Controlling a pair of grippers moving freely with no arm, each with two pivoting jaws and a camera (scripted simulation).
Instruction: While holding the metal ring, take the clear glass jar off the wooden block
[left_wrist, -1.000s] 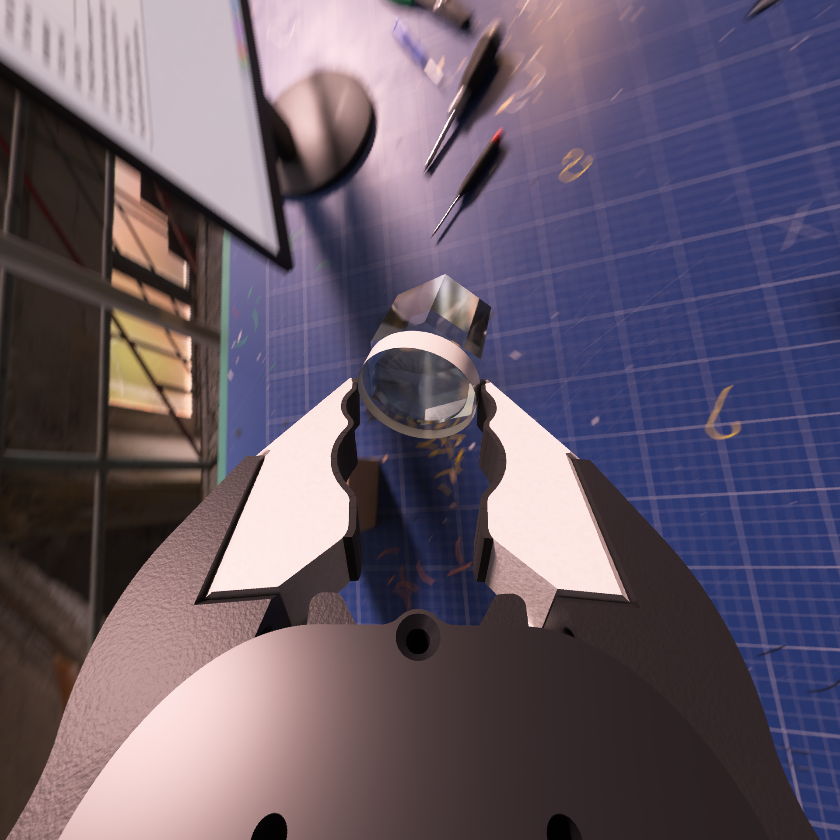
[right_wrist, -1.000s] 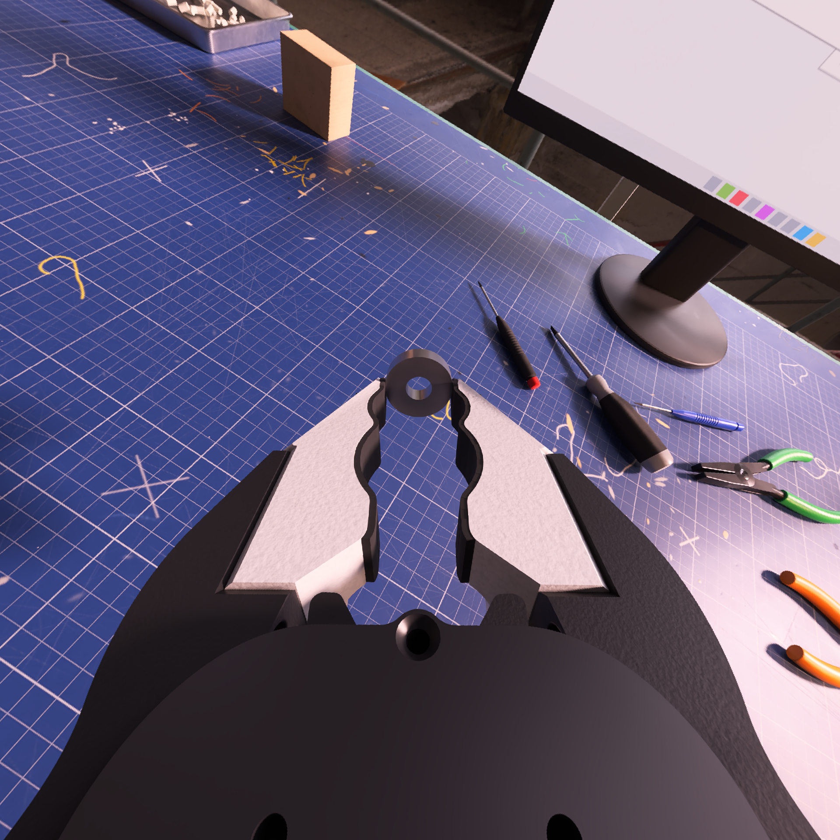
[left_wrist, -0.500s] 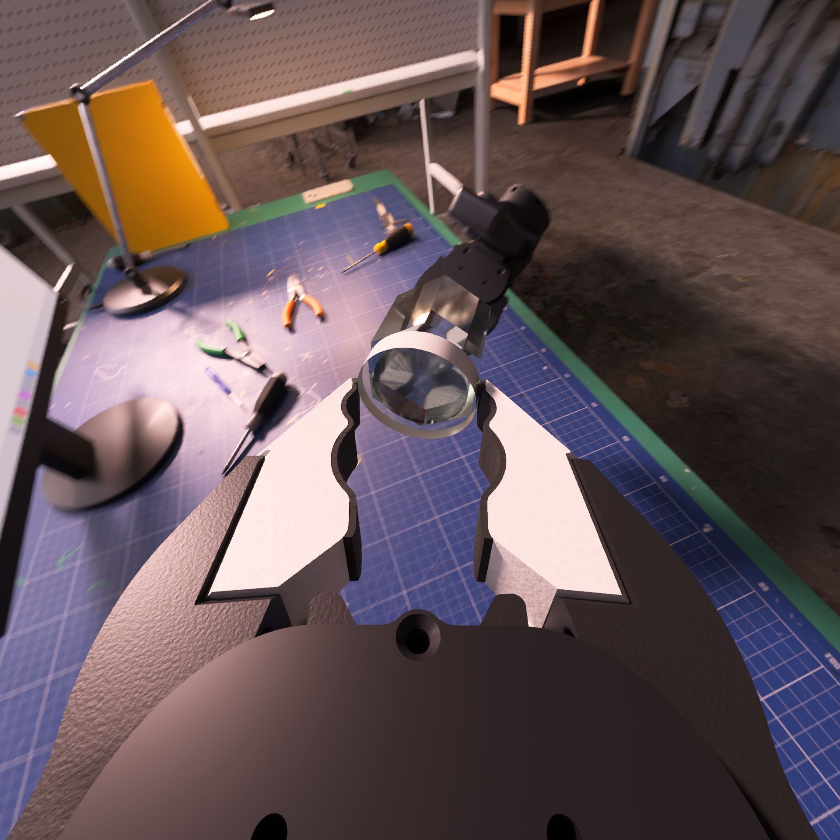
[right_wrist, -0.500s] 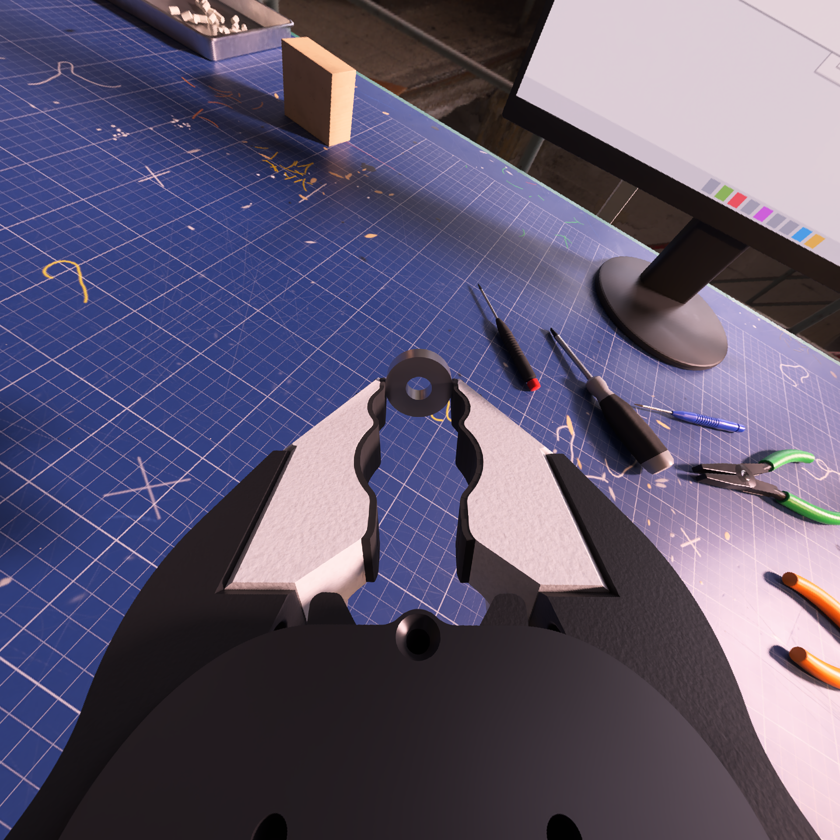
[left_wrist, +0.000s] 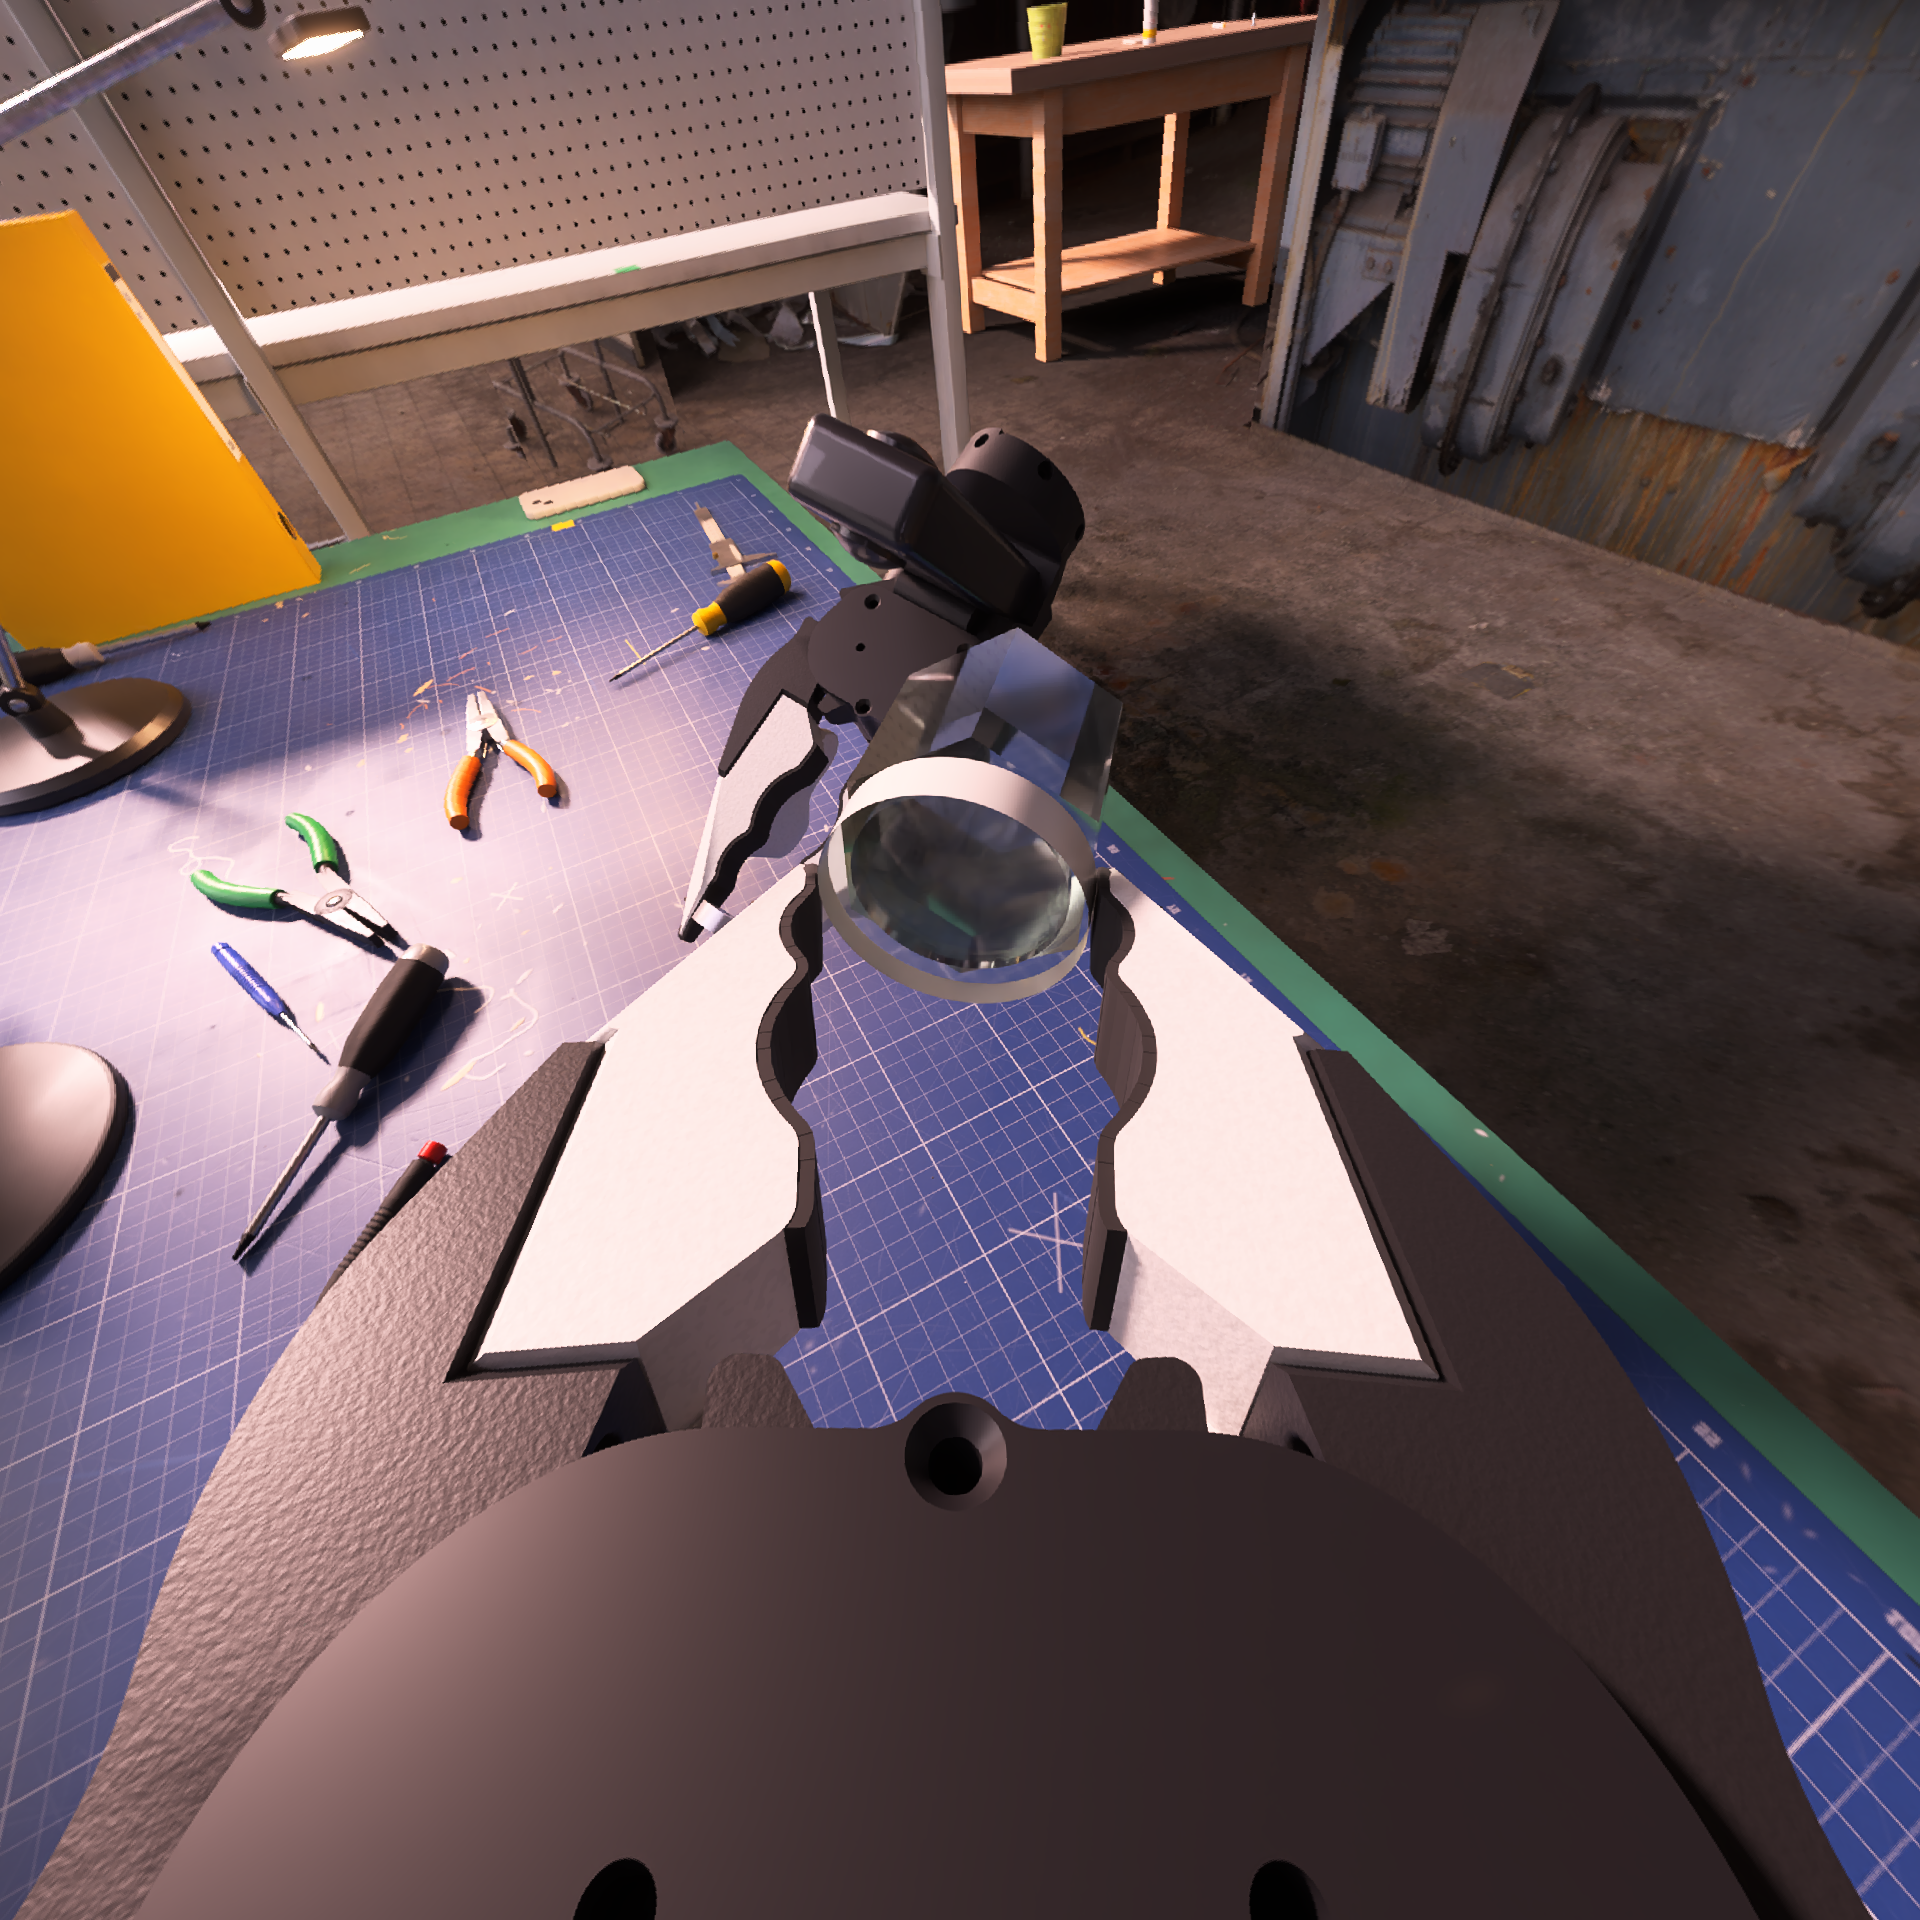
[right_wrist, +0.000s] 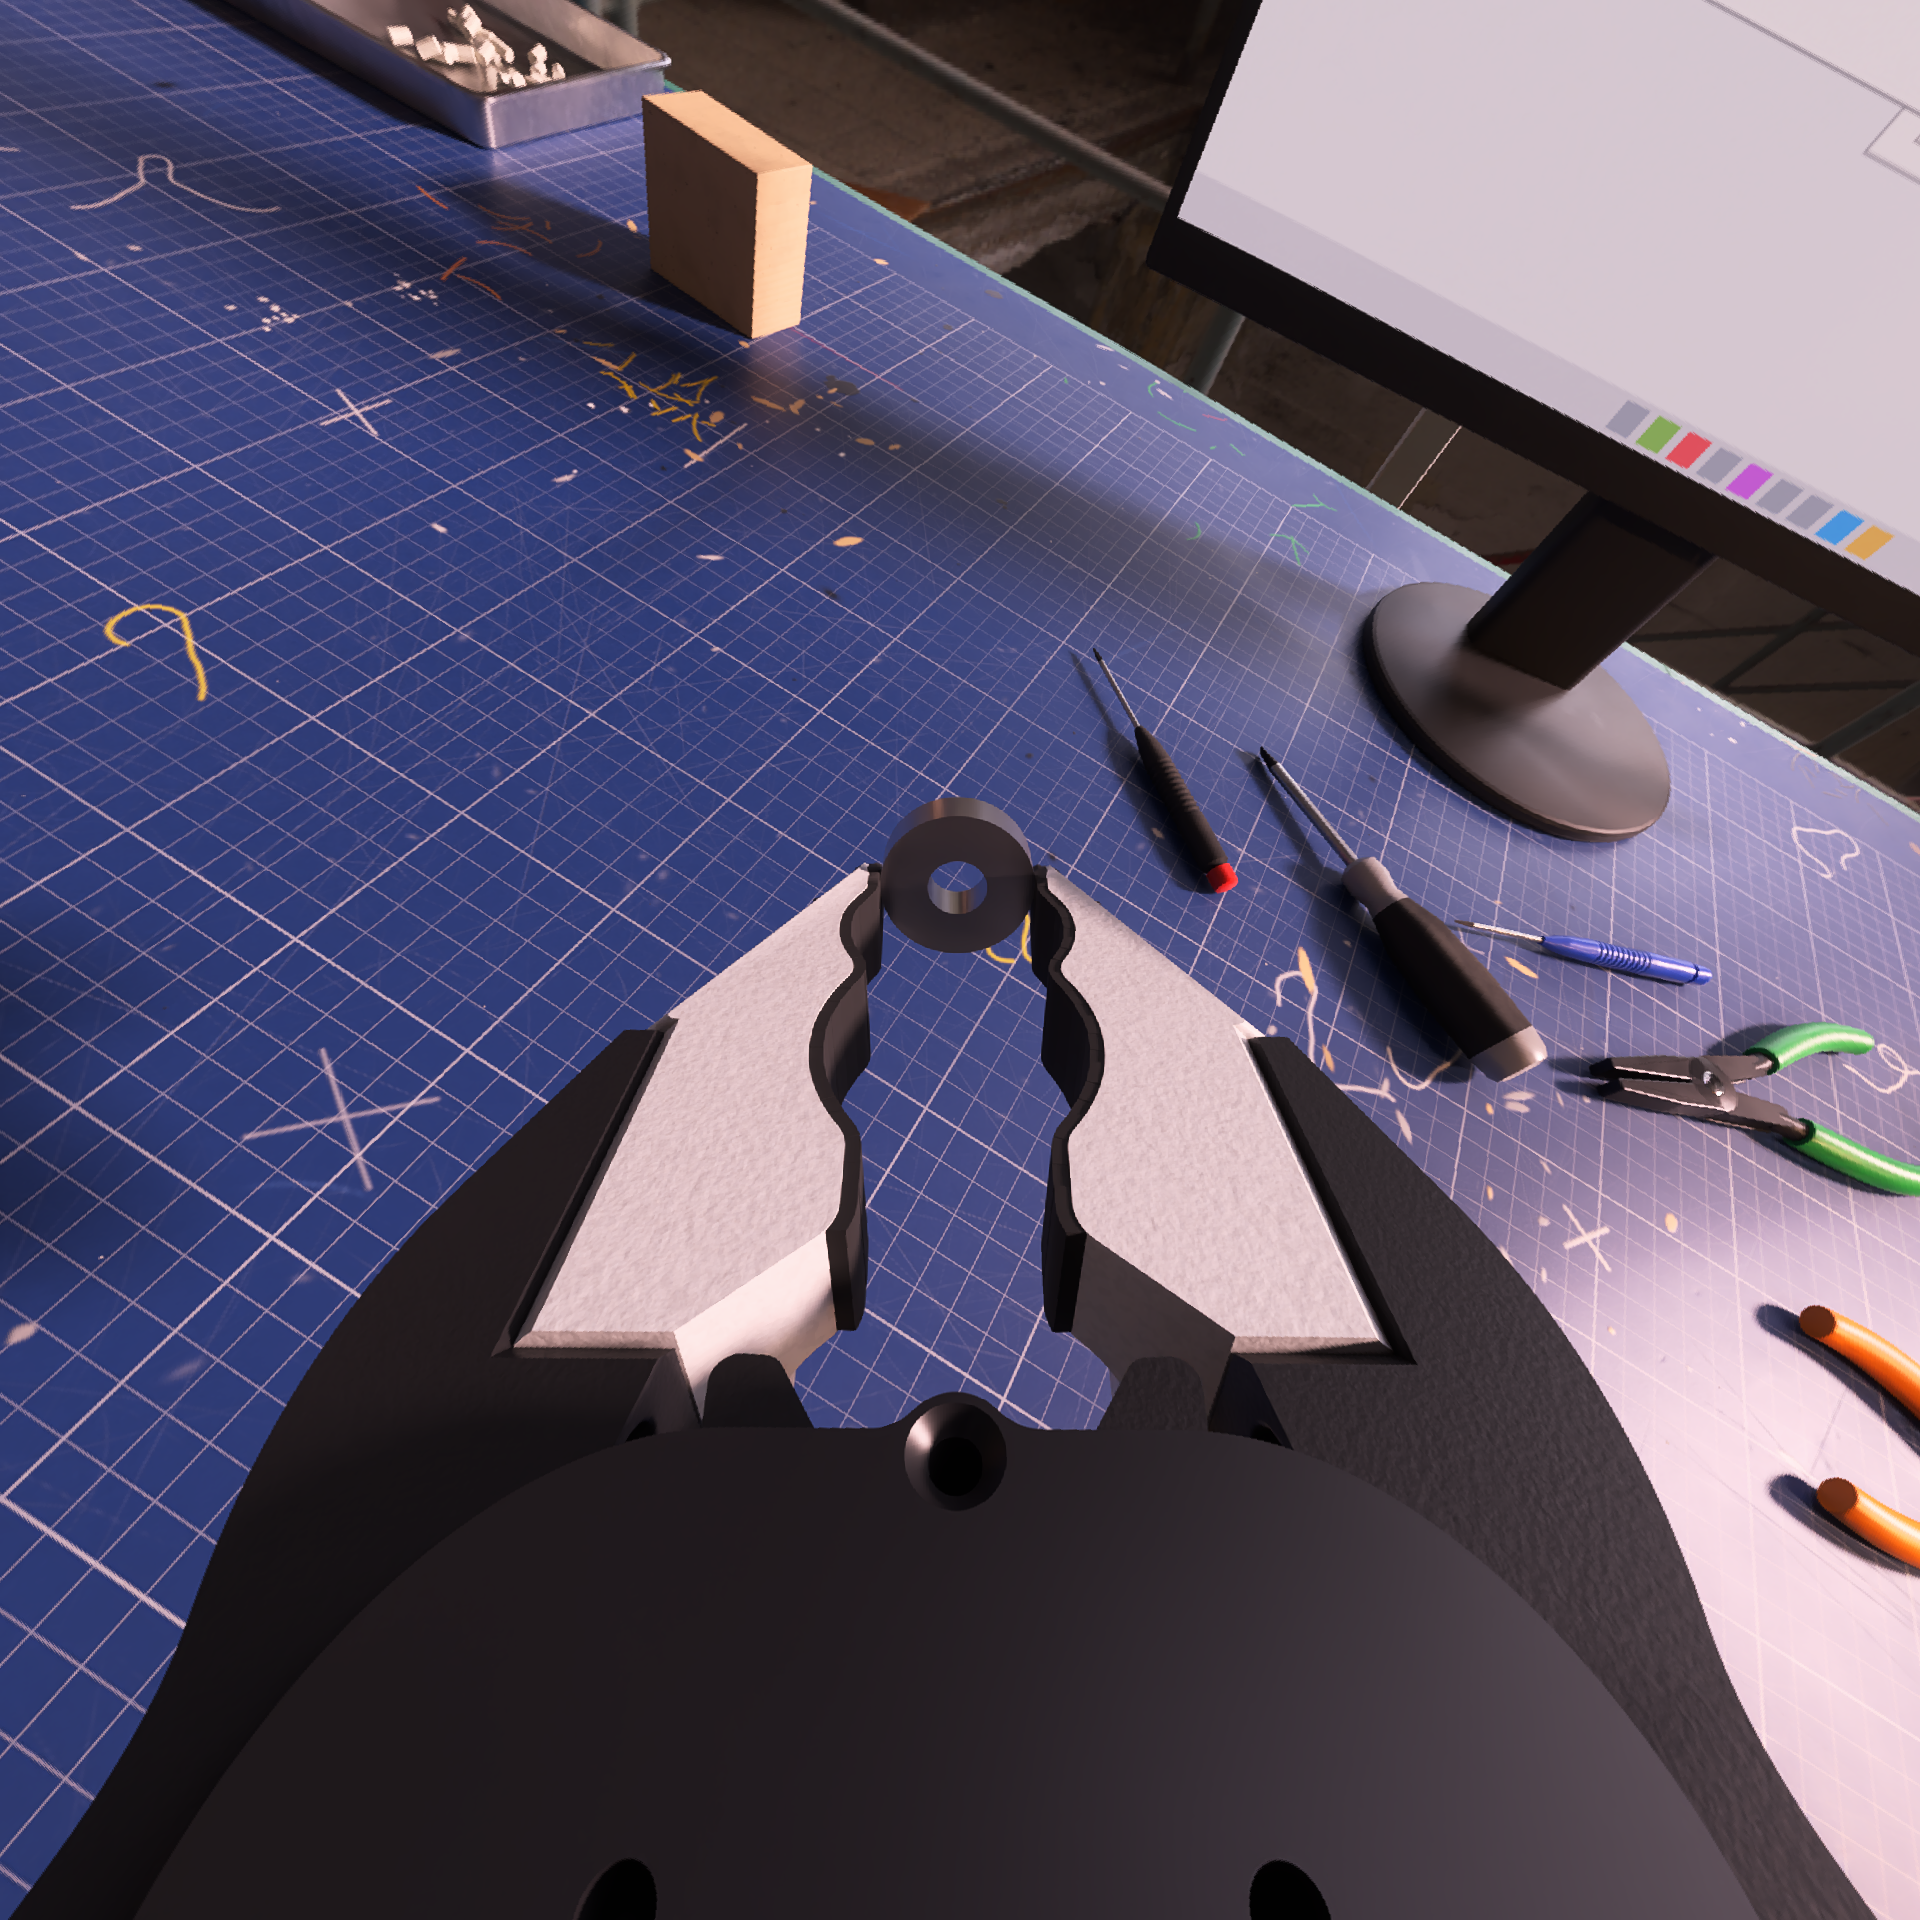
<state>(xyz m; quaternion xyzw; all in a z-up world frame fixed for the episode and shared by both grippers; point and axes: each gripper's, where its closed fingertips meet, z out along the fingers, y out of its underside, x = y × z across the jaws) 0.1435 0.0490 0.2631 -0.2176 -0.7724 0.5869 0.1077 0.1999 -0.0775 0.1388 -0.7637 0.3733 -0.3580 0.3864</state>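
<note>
While our left gripper (left_wrist: 954, 902) carries the clear glass jar (left_wrist: 971, 831) in the air, its fingers (left_wrist: 717, 1122) are clamped on the jar's round rim, and the jar's angular body points away from us, over the green edge of the surface (left_wrist: 1174, 883). We see the jar well clear of the wooden block (right_wrist: 727, 208), which stands bare on the blue gridded surface (right_wrist: 416, 675) near its far edge, just beside a metal tray of small parts (right_wrist: 488, 73).

Our right gripper (right_wrist: 956, 883) has its fingers (right_wrist: 727, 1101) closed on the metal ring (right_wrist: 956, 878), pinched at the very tips with the hole facing us, held above the surface. From the left wrist view we also catch the right gripper (left_wrist: 883, 665) just behind the jar.

To the right of the ring lie a red-tipped screwdriver (right_wrist: 1174, 790), a black-handled screwdriver (right_wrist: 1413, 935), a slim blue screwdriver (right_wrist: 1600, 956), green-handled pliers (right_wrist: 1766, 1101) and orange-handled pliers (left_wrist: 499, 758). A monitor (right_wrist: 1558, 208) stands on its round base (right_wrist: 1517, 717) at the surface's edge.
</note>
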